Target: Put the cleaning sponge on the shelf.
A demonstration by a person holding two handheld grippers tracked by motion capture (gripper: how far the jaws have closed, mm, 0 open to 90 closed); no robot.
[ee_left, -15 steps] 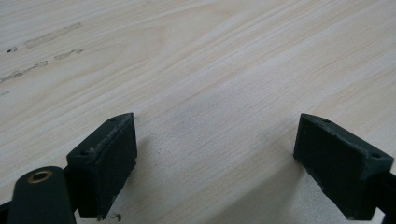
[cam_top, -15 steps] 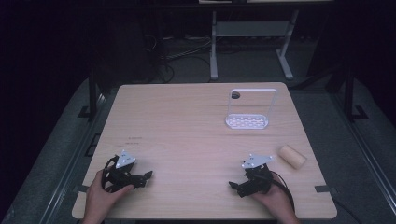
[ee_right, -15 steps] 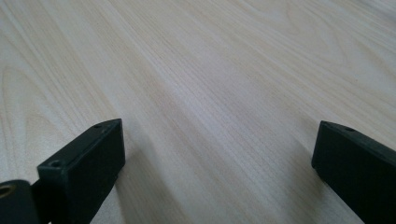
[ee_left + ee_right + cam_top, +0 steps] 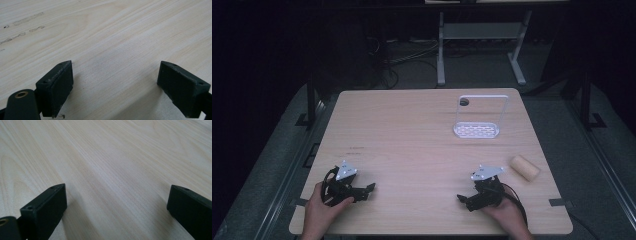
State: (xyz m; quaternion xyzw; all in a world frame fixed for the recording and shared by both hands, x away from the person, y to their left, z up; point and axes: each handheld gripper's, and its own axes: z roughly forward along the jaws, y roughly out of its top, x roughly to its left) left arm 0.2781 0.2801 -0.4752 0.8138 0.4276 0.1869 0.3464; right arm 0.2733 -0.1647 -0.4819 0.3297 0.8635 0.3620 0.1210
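the left tongs (image 4: 368, 190) rest low at the near left of the bench (image 4: 412, 130), held in the person's left hand (image 4: 319, 210), with the jaws spread wide and nothing but bare wood between them. the right tongs (image 4: 463, 200) sit at the near right in the right hand (image 4: 507, 215), likewise released and empty (their tips point toward the left tongs). a tan cylinder (image 4: 525, 167) lies on its side just to the right of the right tongs, apart from them. a white wire rack (image 4: 477, 131) stands farther back on the right half.
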